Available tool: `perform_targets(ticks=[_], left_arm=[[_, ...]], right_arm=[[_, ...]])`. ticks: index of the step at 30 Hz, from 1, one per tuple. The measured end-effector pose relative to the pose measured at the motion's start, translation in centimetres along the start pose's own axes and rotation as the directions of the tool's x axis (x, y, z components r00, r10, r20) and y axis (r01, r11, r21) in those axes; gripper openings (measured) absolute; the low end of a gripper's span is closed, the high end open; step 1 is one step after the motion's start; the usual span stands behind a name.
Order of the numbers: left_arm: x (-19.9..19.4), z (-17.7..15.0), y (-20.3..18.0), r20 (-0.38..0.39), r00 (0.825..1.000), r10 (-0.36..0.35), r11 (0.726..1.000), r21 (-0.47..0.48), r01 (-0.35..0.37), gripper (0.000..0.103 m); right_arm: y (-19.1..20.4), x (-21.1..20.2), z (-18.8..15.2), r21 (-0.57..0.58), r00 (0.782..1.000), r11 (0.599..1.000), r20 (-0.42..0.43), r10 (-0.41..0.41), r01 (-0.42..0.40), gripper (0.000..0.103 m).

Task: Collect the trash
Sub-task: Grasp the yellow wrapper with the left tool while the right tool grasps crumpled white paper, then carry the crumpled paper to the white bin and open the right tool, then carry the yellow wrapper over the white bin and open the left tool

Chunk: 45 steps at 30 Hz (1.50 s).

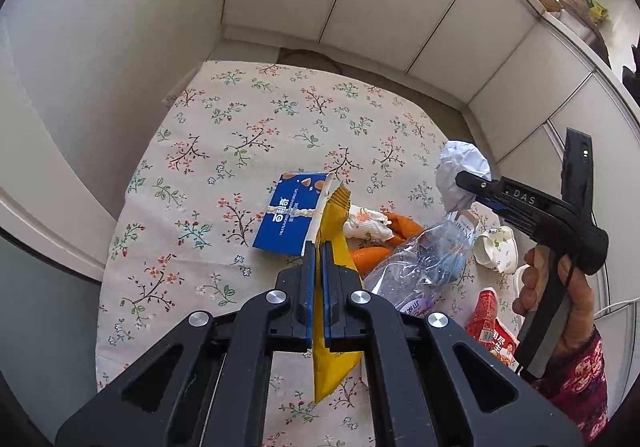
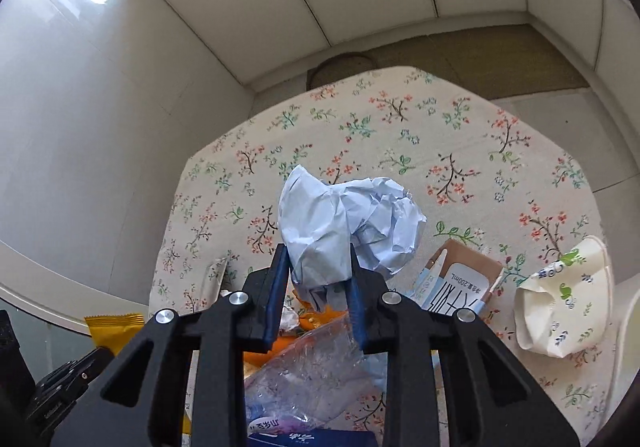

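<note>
Left gripper (image 1: 317,247) pinches my yellow wrapper (image 1: 334,287); right gripper (image 2: 318,259) clamps the crumpled paper (image 2: 344,223). Both pieces hang above the table (image 1: 224,135). Its far edge and far-left corner lie bare; bottle (image 1: 420,263), blue box (image 1: 290,215) and paper cup (image 2: 560,295) crowd the near-right side.

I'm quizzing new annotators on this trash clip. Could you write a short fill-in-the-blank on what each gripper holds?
1. The left gripper is shut on a ____ snack wrapper.
2. The right gripper grips a crumpled ball of ____.
3. The box lying on the floral tablecloth is ____ in colour.

Missing words: yellow; paper; blue
</note>
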<state>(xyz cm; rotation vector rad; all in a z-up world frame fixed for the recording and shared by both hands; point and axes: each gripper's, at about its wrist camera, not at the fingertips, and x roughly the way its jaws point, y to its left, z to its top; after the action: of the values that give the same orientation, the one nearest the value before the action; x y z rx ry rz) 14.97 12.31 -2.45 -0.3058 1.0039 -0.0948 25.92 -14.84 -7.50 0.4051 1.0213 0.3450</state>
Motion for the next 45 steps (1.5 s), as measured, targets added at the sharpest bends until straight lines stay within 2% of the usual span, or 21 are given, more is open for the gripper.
perform_targets(ticks=[6,9,14,20,24,26,30,32,34,38,41,42,45], left_arm=[[-1.2,0.3,-2.0,0.044,0.998,-0.053,0.999,0.001,0.053,0.003],[-1.8,0.3,-3.4,0.067,0.994,-0.088,0.996,0.018,0.087,0.003],[-2.6,-0.3,-5.8,0.104,0.986,-0.132,0.991,0.053,0.127,0.003],[-2.4,-1.3,-9.1,0.108,0.98,-0.167,0.983,0.092,0.157,0.003],[-1.7,-2.0,-11.3,0.095,0.979,-0.181,0.979,0.113,0.17,0.003],[-1.3,-2.2,-12.8,0.086,0.977,-0.194,0.976,0.119,0.183,0.003],[-1.5,-2.8,-16.3,0.098,0.967,-0.235,0.964,0.152,0.219,0.003],[-1.4,-3.0,-18.4,0.097,0.959,-0.265,0.954,0.17,0.246,0.003],[-1.4,-3.4,-20.3,0.096,0.949,-0.3,0.942,0.185,0.279,0.003],[-0.5,-4.5,-24.8,0.075,0.93,-0.36,0.914,0.229,0.335,0.003],[0.8,-5.8,-27.7,0.049,0.923,-0.382,0.897,0.262,0.357,0.003],[1.5,-6.2,-28.8,0.036,0.922,-0.385,0.892,0.273,0.361,0.003],[3.4,-7.5,-31.6,0.004,0.918,-0.397,0.878,0.292,0.379,0.003]], right_arm=[[0.0,-6.7,-0.4,-0.04,0.991,0.998,0.125,-0.045,0.05,0.027],[-1.6,-10.5,-1.2,-0.016,0.98,0.996,0.181,-0.086,0.091,0.027],[-6.3,-16.5,-3.0,0.062,0.948,0.979,0.244,-0.202,0.193,0.028],[-13.7,-20.0,-5.6,0.2,0.932,0.946,0.211,-0.294,0.254,0.029],[-16.2,-20.4,-7.0,0.237,0.937,0.933,0.157,-0.312,0.271,0.034],[-17.3,-21.1,-7.7,0.256,0.934,0.926,0.154,-0.323,0.277,0.056],[-18.7,-23.6,-9.0,0.305,0.915,0.91,0.202,-0.35,0.281,0.076],[-19.6,-25.1,-9.8,0.338,0.898,0.897,0.231,-0.373,0.286,0.086],[-20.3,-26.4,-10.7,0.371,0.88,0.881,0.256,-0.399,0.292,0.09],[-22.3,-29.4,-12.5,0.443,0.844,0.847,0.294,-0.448,0.295,0.094],[-24.3,-31.3,-13.7,0.491,0.815,0.814,0.305,-0.493,0.309,0.095],[-24.7,-31.7,-14.1,0.504,0.803,0.801,0.304,-0.513,0.321,0.095],[-26.1,-32.8,-14.9,0.533,0.75,0.753,0.294,-0.593,0.387,0.095]])
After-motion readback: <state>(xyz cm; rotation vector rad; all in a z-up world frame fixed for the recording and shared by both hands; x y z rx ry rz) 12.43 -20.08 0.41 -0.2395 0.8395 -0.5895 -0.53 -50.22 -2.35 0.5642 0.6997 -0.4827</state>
